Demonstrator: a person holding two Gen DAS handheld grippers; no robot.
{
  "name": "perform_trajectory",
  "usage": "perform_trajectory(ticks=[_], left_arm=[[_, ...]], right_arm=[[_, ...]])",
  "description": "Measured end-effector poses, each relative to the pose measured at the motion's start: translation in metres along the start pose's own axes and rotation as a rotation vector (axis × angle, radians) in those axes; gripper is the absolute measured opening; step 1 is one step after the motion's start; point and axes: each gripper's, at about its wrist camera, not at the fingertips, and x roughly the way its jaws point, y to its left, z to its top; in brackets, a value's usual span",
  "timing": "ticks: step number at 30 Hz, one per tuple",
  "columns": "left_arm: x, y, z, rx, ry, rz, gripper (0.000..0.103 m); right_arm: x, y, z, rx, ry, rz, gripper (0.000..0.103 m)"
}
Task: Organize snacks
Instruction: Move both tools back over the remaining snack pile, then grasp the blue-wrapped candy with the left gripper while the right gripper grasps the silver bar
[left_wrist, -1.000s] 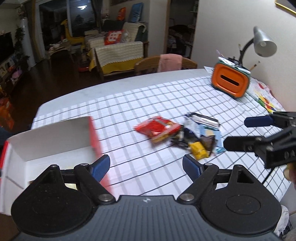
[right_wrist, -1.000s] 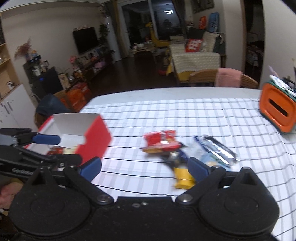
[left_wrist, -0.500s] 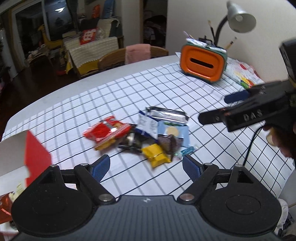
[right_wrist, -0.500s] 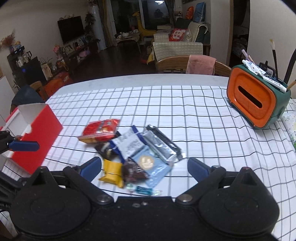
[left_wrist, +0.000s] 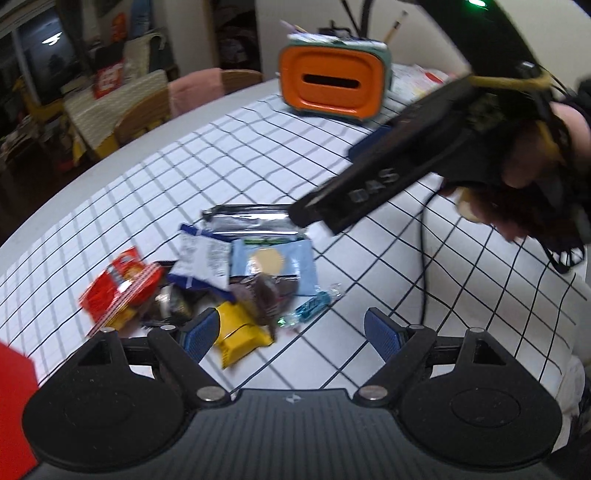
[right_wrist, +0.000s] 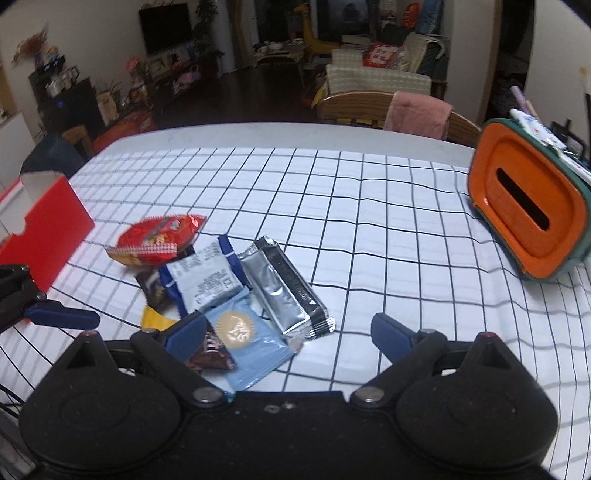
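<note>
1. Snack pile: a loose heap of wrapped snacks lies on the white tablecloth with a black grid (right_wrist: 369, 221), well apart from the open red cardboard box (right_wrist: 48, 229) at the table's left edge.
2. Contents: crinkled red foil packet (right_wrist: 159, 238); white-and-blue printed sachet (right_wrist: 201, 278); long silver-and-black foil bar (right_wrist: 286, 291); pale blue square packet with a gold disc (right_wrist: 245, 341); dark brown wrapper (right_wrist: 210, 354); yellow wrapped piece (left_wrist: 240, 332); small clear-blue twisted sweet (left_wrist: 312, 304).
3. Key relation: the pale blue packet and brown wrapper lie just ahead of the right gripper (right_wrist: 288, 334), toward its left finger. The silver bar's long axis runs diagonally, away and to the left from that gripper.
4. Left gripper (left_wrist: 291, 332): the yellow piece sits just beside its left finger; the twisted sweet lies between the fingers' lines, lower down.
5. Nearer hand: judged roughly equal, both at the pile's near edge.
6. Fingers: both pairs spread wide, nothing pinched. The right jaws have just been closing slightly, with no pad pressing on any snack.
7. Change: a second ago the pile sat farther off in both views and the box filled the left view; now the pile is close under both grippers, the box only a red corner at lower left.
</note>
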Motion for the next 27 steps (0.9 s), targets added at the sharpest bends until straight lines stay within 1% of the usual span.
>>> perform_trajectory(ticks=[2,6,8,9,10,12,18,21,23,27], left_arm=[[0.009,-0.004,0.003,0.03,0.01,-0.013,0.086],[0.022,-0.016,0.005,0.115,0.021,-0.027,0.086],[0.027,-0.022,0.006,0.17,0.025,-0.046,0.078],[0.03,-0.025,0.006,0.199,0.031,-0.051,0.07],[0.033,-0.028,0.007,0.224,0.039,-0.053,0.065],[0.041,-0.029,0.007,0.247,0.056,-0.067,0.062],[0.066,-0.021,0.013,0.247,0.118,-0.117,0.048],[0.077,-0.012,0.015,0.214,0.153,-0.133,0.04],[0.082,-0.008,0.016,0.203,0.164,-0.134,0.04],[0.089,-0.005,0.02,0.193,0.177,-0.139,0.035]], right_arm=[[0.011,-0.002,0.002,-0.034,0.012,0.001,0.093],[0.036,-0.004,0.008,-0.099,0.031,0.002,0.085],[0.047,-0.005,0.01,-0.12,0.036,-0.001,0.081],[0.052,-0.005,0.011,-0.125,0.037,-0.001,0.08],[0.056,-0.006,0.012,-0.127,0.038,0.001,0.079],[0.065,-0.007,0.013,-0.132,0.045,0.014,0.075],[0.078,-0.006,0.011,-0.155,0.058,0.047,0.065],[0.082,-0.006,0.012,-0.169,0.058,0.056,0.059],[0.085,-0.005,0.012,-0.182,0.054,0.062,0.057],[0.089,-0.001,0.012,-0.208,0.049,0.07,0.05]])
